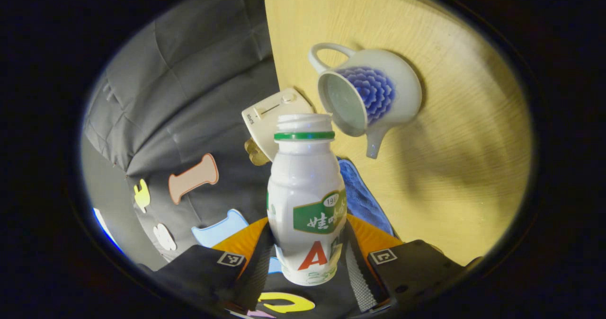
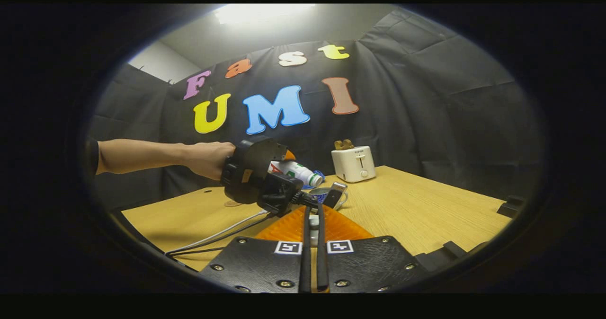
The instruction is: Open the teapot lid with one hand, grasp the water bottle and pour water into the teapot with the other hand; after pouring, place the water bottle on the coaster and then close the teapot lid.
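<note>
The wooden table [image 1: 454, 134] carried a white toaster [image 2: 353, 163] at its far edge and the lidless teapot [image 1: 374, 96], blue flower on its side. The left gripper [image 1: 307, 262] clamped the uncapped water bottle [image 1: 307, 200], tilted mouth-first toward the teapot's opening. The right gripper [image 2: 313, 224] had its fingers nearly together on a small white piece, identity unclear.

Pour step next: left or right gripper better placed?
Left. The left gripper grips the water bottle, whose mouth points at the teapot, lid off, on the table.
</note>
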